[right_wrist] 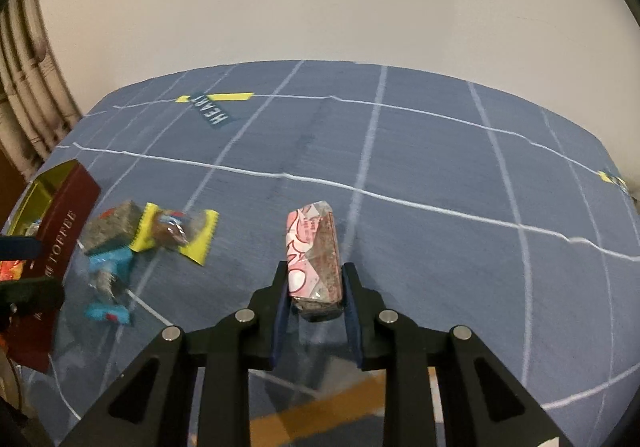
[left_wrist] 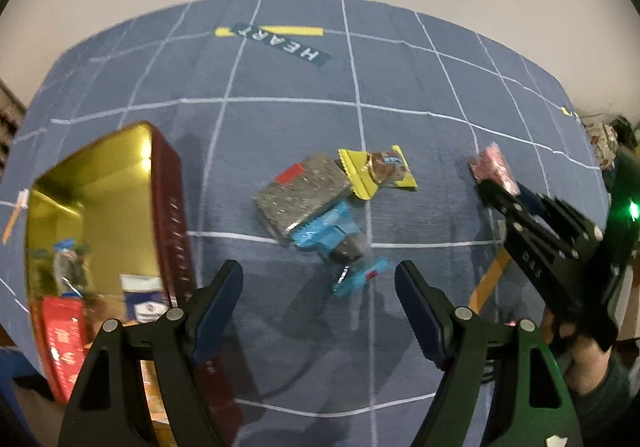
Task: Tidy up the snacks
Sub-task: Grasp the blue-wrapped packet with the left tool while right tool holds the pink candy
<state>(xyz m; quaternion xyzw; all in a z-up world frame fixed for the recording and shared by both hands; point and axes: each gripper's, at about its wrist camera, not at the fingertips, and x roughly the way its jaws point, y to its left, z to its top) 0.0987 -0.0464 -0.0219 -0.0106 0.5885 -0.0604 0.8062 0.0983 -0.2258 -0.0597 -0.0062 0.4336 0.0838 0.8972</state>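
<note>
In the left wrist view, the left gripper (left_wrist: 319, 287) hung with jaws apart over the blue cellophane snack (left_wrist: 340, 247) on the blue-clothed counter (left_wrist: 280, 127), beside the red-and-gold tin (left_wrist: 100, 207). In the right wrist view, the right gripper (right_wrist: 316, 287) was clamped on the pink-wrapped snack bar (right_wrist: 314, 251).

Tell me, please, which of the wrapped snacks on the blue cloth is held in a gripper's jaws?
The pink-and-white snack, clamped in the right gripper. The grey, yellow and blue snacks lie loose in a cluster.
</note>
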